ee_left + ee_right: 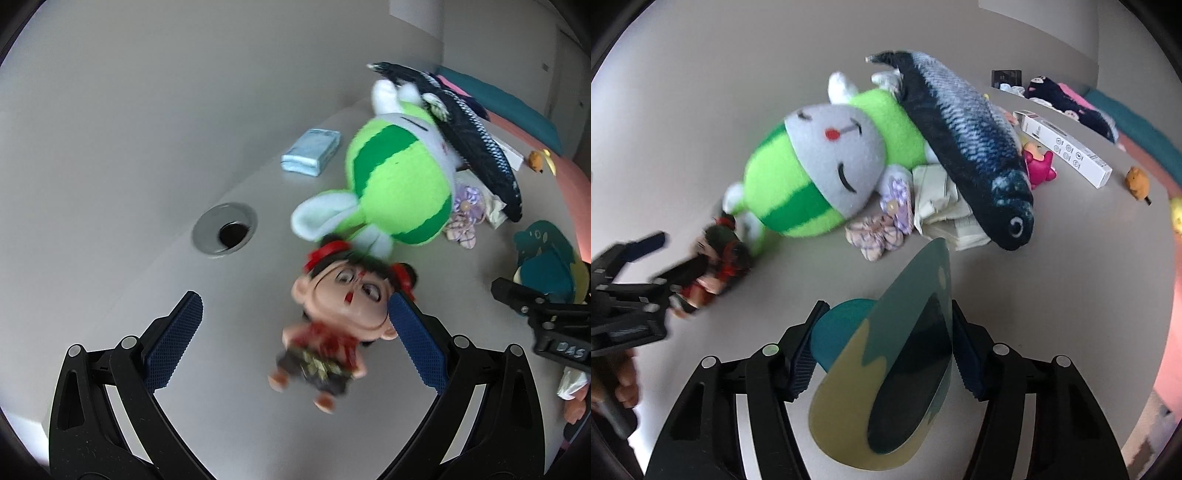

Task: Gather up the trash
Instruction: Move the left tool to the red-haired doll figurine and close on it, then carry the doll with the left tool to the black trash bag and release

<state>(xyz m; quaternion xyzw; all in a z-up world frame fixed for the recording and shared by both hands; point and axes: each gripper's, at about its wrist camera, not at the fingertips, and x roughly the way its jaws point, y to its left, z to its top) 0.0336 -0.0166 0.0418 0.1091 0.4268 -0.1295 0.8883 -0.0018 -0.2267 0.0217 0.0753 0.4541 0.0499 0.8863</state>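
The right gripper [882, 354] is shown nearest the lens, its jaws partly closed around a flat teal-and-yellow card [886, 373] that stands on edge between the blue pads [801, 363]; the card is bowed, and whether both pads press on it cannot be told with certainty, though it is carried clear of the grey table [1052, 295]. In the left wrist view the left gripper [295, 332] is seen with its jaws spread wide, a small doll [332, 325] with red hair buns lying between them; the right-hand pad [417, 343] is just beside the doll's head, and the other pad stands well apart from it. A hand [626, 384] of the person is visible at the edge of the right wrist view, behind the left gripper. Beyond the doll a green striped plush rabbit [399, 173] is laid on its side, with a round cable port [225, 229] in the table to its left. A dark plush fish [964, 144] is draped across the rabbit, and crumpled paper [942, 206] and a checked cloth bow [879, 236] lie beneath it. Farther off a blue tissue pack [310, 151], a white carton [1063, 147], a pink toy [1039, 166] and a small orange figure [1137, 181] are seen.
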